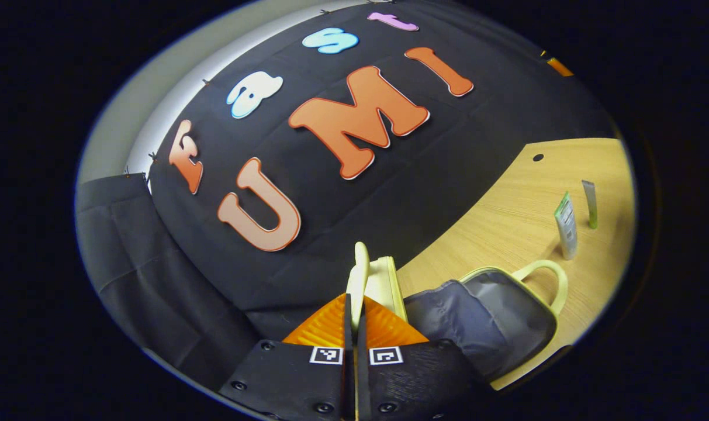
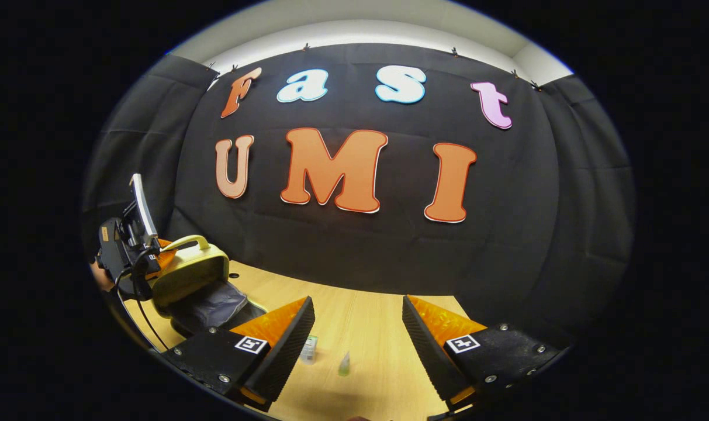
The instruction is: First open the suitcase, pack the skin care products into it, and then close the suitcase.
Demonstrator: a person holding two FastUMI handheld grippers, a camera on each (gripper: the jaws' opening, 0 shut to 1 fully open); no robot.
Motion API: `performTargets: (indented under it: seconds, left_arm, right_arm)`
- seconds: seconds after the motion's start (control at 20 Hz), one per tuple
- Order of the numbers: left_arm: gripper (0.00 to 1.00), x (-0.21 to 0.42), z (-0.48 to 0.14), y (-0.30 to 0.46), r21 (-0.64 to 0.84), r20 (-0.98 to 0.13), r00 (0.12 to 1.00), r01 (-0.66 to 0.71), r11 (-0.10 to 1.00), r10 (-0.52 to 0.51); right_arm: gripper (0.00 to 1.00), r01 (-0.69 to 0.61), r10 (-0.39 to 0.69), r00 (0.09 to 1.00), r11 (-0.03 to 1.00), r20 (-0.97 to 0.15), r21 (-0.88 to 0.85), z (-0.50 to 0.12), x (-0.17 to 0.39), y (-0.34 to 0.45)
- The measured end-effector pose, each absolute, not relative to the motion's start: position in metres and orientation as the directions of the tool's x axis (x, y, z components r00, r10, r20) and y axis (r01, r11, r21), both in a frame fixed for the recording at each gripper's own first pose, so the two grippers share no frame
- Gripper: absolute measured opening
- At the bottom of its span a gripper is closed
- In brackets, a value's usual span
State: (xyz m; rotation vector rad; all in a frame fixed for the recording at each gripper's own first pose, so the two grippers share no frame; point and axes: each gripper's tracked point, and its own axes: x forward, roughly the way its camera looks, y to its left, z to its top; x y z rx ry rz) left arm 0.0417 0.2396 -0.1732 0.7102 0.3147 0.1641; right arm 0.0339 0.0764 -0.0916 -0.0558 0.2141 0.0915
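Pale yellow plastic forms the shell of a small suitcase (image 1: 494, 316) lying open at the left end of a wooden table (image 1: 506, 199), its grey fabric lining exposed. In the left gripper view, the left gripper (image 1: 355, 318) is closed on the edge of the raised lid (image 1: 369, 280), both orange fingers pressed against the thin cream rim, holding it upright. To the right, past the suitcase's loop handle (image 1: 547, 278), two skin care tubes stand on the table, well apart from the case: a white and green tube (image 1: 566, 225), then a slimmer green tube (image 1: 590, 203). The right gripper view looks from farther right: the left gripper (image 2: 133, 254) and lid sit at far left, with the lid's own handle (image 2: 184, 241) visible, which the other view hides. The right gripper (image 2: 357, 327) hangs wide open and empty above the table, the two tubes seen small between its fingers, one (image 2: 309, 349) just beside the left finger, the other (image 2: 344, 363) near the middle. The shell looks stiff but light, best held by its rim or handle. The tubes look light, slightly squashy and easy to topple; a gentle pinch across the middle seems safest.
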Motion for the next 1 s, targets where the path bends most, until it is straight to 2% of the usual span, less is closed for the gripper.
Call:
performTargets:
  seconds: [0.25,0.5,1.0]
  left_arm:
    - [0.02,0.042,-0.170,0.278,0.677,-0.165,0.957,-0.066,0.733,0.238]
    - [0.02,0.046,-0.171,0.329,0.620,-0.157,0.959,-0.092,0.779,0.238]
    - [0.02,0.028,-0.217,0.456,0.534,-0.242,0.886,-0.218,0.817,0.394]
  right_arm:
    - [0.95,-0.015,-0.002,0.969,0.997,-0.246,-0.070,-0.097,0.037,0.100]
    - [0.95,0.020,-0.046,0.961,0.995,-0.273,-0.097,-0.099,0.038,0.117]
    - [0.95,0.008,-0.030,0.956,0.997,-0.290,-0.075,-0.102,0.046,0.136]
